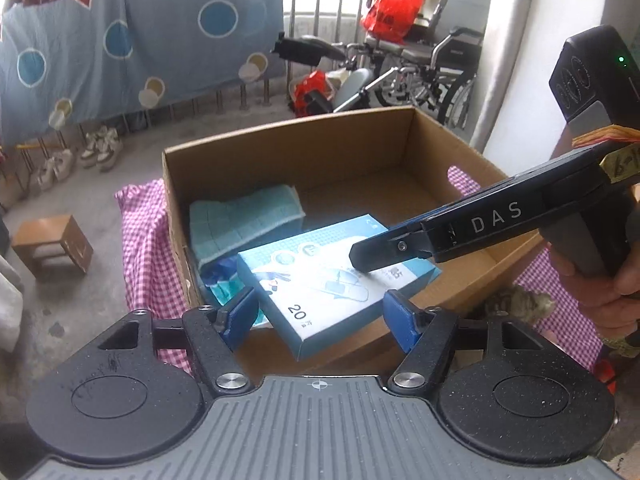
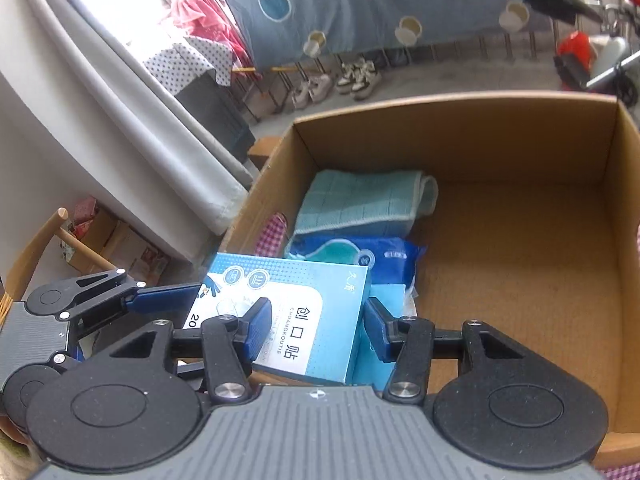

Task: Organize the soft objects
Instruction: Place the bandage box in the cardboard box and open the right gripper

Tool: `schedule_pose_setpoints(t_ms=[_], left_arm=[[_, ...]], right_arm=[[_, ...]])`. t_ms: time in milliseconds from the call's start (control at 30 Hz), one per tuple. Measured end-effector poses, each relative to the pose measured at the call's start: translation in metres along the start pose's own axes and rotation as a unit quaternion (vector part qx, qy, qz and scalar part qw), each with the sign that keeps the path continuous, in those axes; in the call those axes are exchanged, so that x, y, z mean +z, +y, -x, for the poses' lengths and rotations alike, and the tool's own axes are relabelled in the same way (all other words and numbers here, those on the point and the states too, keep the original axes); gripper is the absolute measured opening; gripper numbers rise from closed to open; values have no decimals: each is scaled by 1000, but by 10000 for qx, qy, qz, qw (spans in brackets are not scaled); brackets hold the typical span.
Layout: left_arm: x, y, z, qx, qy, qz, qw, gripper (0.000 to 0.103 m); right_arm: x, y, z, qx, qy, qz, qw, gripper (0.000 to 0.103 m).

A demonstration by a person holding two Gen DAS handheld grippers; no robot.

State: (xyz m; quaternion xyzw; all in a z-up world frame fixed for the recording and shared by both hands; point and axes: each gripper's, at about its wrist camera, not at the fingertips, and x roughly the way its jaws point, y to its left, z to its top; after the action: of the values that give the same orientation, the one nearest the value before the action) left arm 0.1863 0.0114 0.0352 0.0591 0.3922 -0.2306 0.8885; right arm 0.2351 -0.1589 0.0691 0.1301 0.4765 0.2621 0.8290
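left gripper (image 1: 320, 312), jaws apart, empty; right gripper (image 2: 316, 328) likewise, both above plaster box (image 1: 332, 276) in cardboard box (image 1: 288, 140) beside folded cloth (image 2: 364, 200). step: placing done; next likely fetches another soft item.

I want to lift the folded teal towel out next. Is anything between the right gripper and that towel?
Yes. The light blue bandage box lies tilted right in front of the right gripper, and the blue wipes pack sits beyond it, against the teal towel in the cardboard box.
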Motion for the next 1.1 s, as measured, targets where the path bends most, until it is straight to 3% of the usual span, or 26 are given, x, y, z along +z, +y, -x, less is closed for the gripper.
schedule_pose_setpoints(t_ms=[167,233,367,533,667,867,1100], left_arm=[[-4,12,-20,-190,392,172,9989,80],[-6,14,-20,-211,426,211,9986,84],[-9,17,-9,-194,284,344,9988,86],[-16,25,28,-135,-260,633,9976,95],[-32,31,53,-45,-552,841,9949,98],[-55,51,62,18,-599,1375,9887,98],[-67,74,61,10,-620,1844,9809,98]], right_arm=[[1,-31,-44,195,902,-578,9941,54],[-2,-37,-51,168,1072,-685,9917,54],[5,-46,-53,72,1140,-723,9908,54],[14,-42,-49,96,1152,-594,9915,54],[12,-30,-45,76,1219,-332,9920,54],[14,8,-30,83,1100,598,9921,51],[24,29,-64,-151,1316,1153,9845,41]])
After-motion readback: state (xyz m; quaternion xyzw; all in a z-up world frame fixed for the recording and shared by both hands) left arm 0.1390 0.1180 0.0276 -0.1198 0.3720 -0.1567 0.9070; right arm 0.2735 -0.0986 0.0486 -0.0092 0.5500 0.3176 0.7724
